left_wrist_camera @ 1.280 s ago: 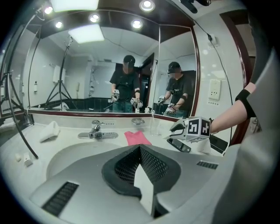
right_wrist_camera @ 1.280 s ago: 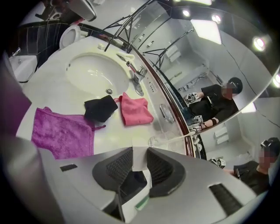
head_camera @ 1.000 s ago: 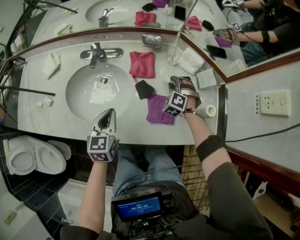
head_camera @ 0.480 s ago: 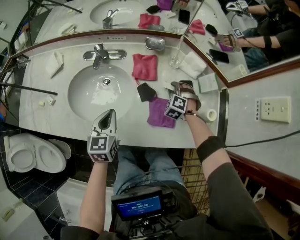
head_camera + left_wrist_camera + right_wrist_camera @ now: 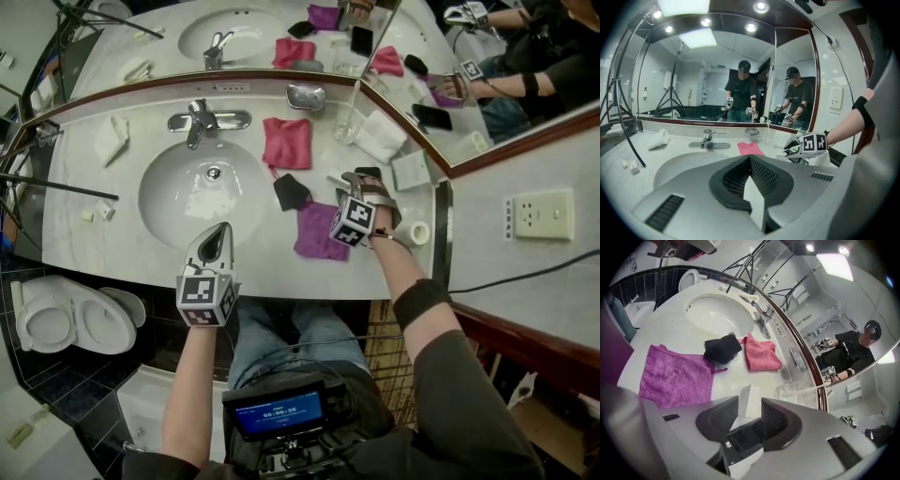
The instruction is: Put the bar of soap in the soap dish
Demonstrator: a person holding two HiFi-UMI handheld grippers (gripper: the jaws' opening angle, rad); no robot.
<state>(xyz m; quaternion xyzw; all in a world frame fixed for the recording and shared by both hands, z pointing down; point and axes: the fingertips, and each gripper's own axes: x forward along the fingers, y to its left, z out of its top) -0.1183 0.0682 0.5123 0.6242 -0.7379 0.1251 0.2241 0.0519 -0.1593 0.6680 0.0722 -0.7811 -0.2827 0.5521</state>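
The right claw (image 5: 750, 404) is opening with the soap bar (image 5: 749, 392) inside it; the left claw (image 5: 750, 161) is closed and empty. A loose pinch could make the bar slip away.

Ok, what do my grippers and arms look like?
Both left gripper and right gripper: grey tapered shells, black mesh pads, white cubes with black square markers. Right arm: dark sleeve, black band; left forearm unsleeved. Right jaws are opening around the soap bar.

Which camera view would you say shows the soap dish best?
The head view: the soap dish sits whole, seen from above, beside the mirror. The right gripper view shows it foreshortened; the left gripper view, small.
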